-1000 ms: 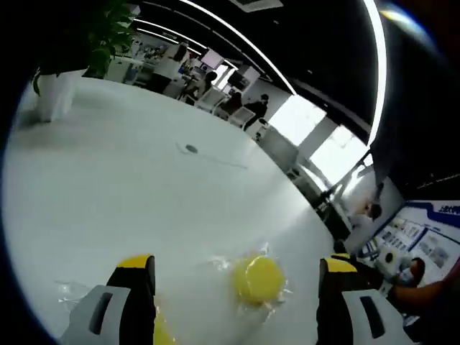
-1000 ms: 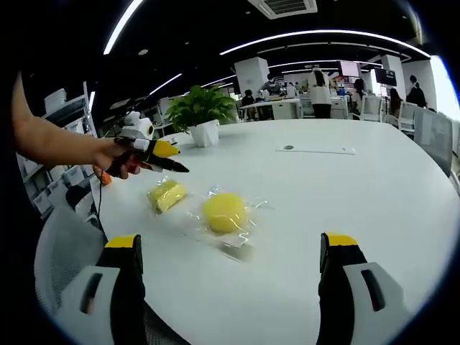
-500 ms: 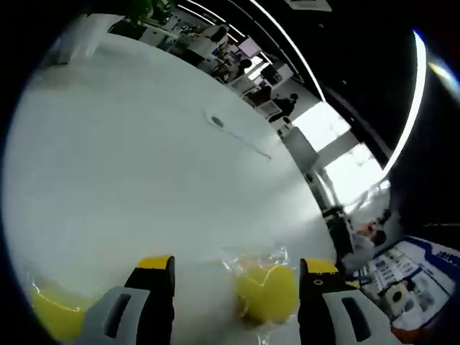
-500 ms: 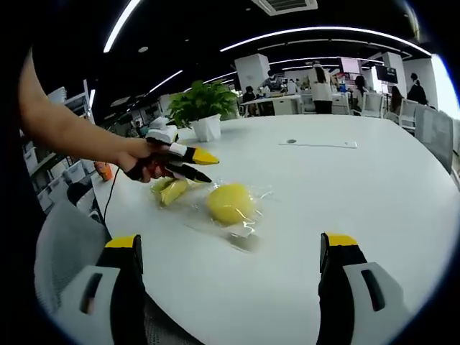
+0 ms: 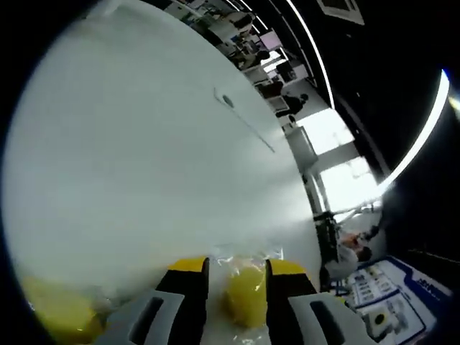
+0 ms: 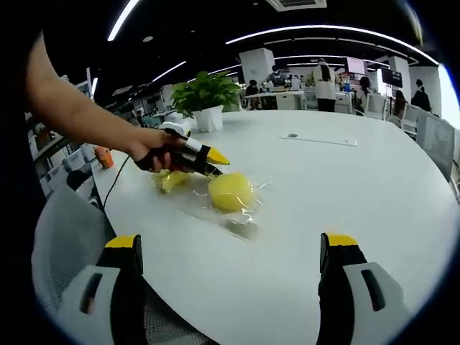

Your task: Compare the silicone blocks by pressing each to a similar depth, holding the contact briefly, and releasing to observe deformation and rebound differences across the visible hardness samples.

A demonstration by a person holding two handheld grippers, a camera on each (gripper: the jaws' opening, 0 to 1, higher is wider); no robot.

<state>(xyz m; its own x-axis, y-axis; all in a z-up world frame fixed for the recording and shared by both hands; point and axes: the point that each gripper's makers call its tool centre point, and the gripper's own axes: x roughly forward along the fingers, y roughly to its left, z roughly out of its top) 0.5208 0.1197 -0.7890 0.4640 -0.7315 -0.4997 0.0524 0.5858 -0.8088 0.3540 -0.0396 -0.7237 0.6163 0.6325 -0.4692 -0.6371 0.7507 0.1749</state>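
Note:
A round yellow silicone block (image 6: 230, 192) lies in clear plastic wrap on the white table (image 6: 345, 194). A second, flatter yellow block (image 6: 169, 180) lies just left of it, partly behind a person's hand. In the left gripper view the round block (image 5: 246, 296) sits between my left gripper's (image 5: 237, 264) narrowed jaws, with the other block (image 5: 61, 316) at the lower left. In the right gripper view the left gripper (image 6: 215, 164) has its tips on the round block's upper left edge. My right gripper (image 6: 230, 244) hangs open, well short of the blocks, with nothing in it.
A potted plant (image 6: 205, 100) stands at the table's far side. A thin slot with a round grommet (image 6: 320, 140) lies farther right. A grey chair back (image 6: 65, 237) sits off the table's near left edge, and an orange object (image 6: 104, 157) beyond it. People sit at desks in the background.
The left gripper has moved in from the left onto the round block, and its jaws have narrowed from wide open to close around it. The right gripper has stayed open and nearly still.

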